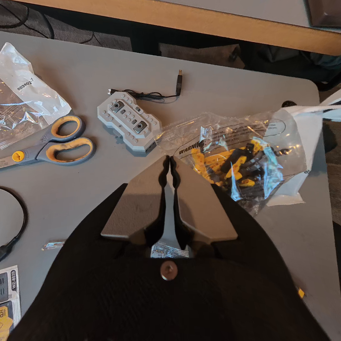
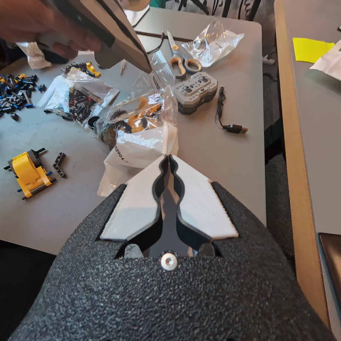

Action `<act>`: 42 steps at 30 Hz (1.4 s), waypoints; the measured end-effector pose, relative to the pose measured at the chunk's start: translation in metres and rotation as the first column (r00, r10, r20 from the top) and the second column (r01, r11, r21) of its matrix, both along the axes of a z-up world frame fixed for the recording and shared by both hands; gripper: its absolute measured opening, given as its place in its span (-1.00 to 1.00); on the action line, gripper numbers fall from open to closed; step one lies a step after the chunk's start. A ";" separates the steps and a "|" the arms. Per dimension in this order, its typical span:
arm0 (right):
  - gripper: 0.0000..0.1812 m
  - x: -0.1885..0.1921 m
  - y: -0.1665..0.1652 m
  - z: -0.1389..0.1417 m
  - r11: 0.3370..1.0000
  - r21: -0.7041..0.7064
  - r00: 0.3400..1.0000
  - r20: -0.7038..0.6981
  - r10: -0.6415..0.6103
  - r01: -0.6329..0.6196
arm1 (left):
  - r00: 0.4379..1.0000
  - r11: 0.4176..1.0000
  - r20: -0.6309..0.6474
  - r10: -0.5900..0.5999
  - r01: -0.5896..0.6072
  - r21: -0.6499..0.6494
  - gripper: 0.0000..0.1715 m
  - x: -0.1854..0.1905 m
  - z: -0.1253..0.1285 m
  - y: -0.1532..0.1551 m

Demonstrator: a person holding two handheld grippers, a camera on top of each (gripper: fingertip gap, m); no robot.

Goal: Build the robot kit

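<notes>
From the left wrist view: left tongs point(image 1: 169, 159) closed tip to tip, pinching a corner of the clear plastic bag of yellow and black building pieces point(image 1: 239, 156); bag stretched taut and lifted toward the right edge of the frame, seemingly sealed, contents all inside; just beside the tips, a pale grey studded control block point(image 1: 129, 123) with a thin black USB cable point(image 1: 166, 94) trailing behind it; farther left, grey-and-orange-handled scissors point(image 1: 55, 140) lying partly on an emptied clear bag point(image 1: 27, 92); all on a smooth grey counter point(image 1: 73, 203) with a rounded corner; beyond it, dark carpet point(image 1: 73, 27) and the pale wood edge of a neighbouring counter point(image 1: 184, 18). From the right wrist view: right tongs point(image 2: 168, 156) likewise shut, clamped on the white printed end of the same bag; opposite end held up by the left tongs in a person's hand point(image 2: 46, 27), bag slung between the two above the counter; around it, a second crinkled bag of dark pieces point(image 2: 77, 97), a loose heap of black, blue and yellow pieces point(image 2: 14, 92), a partly built yellow and grey model point(image 2: 29, 171), a black L-shaped beam point(image 2: 60, 164) just beside it; so, by the look of things, some bags opened and some building done, this bag not yet opened; a bright yellow sheet point(image 2: 311, 48) on the neighbouring counter, grey carpet in the gap between the two.
</notes>
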State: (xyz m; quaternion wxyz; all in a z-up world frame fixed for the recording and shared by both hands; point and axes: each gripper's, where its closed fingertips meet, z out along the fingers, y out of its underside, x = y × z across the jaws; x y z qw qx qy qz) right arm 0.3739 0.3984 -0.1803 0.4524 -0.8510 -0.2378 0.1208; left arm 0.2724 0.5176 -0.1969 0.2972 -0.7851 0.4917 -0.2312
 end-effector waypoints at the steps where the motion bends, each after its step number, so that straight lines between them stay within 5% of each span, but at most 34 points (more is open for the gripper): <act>1: -1.00 -0.001 0.001 0.002 1.000 0.007 1.000 -0.004 0.000 0.000 | 1.000 1.000 0.008 0.000 0.000 0.004 -1.00 -0.001 0.002 -0.001; 19: -1.00 -0.012 0.007 0.009 0.999 -0.013 0.990 0.131 0.046 -0.045 | 0.999 0.999 0.039 0.001 -0.003 0.040 -1.00 -0.020 0.017 -0.008; 27: -1.00 -0.025 0.008 0.034 0.996 0.049 0.990 0.126 0.068 -0.075 | 0.998 0.999 0.063 -0.002 -0.001 0.051 -1.00 -0.032 0.026 -0.014; 30: -1.00 -0.021 0.009 0.018 0.997 -0.012 0.978 0.196 0.075 -0.074 | 0.998 0.999 0.063 0.004 -0.007 0.045 -1.00 -0.035 0.026 -0.014; 33: -1.00 -0.026 0.008 0.033 0.996 0.039 0.989 0.131 0.072 -0.078 | 0.997 0.999 0.076 0.008 -0.011 0.046 -1.00 -0.035 0.028 -0.015; 36: -1.00 -0.020 0.010 0.023 0.997 0.022 0.968 0.244 0.064 -0.072 | 0.998 0.999 0.066 0.007 -0.010 0.045 -1.00 -0.035 0.025 -0.016; 39: -1.00 -0.026 0.008 0.033 0.996 0.025 0.983 0.165 0.085 -0.091 | 0.997 0.999 0.076 0.005 -0.008 0.041 -1.00 -0.034 0.026 -0.018; 42: -1.00 -0.019 0.010 0.024 0.996 0.028 0.961 0.266 0.072 -0.082 | 0.998 0.999 0.070 0.004 -0.007 0.043 -1.00 -0.035 0.025 -0.019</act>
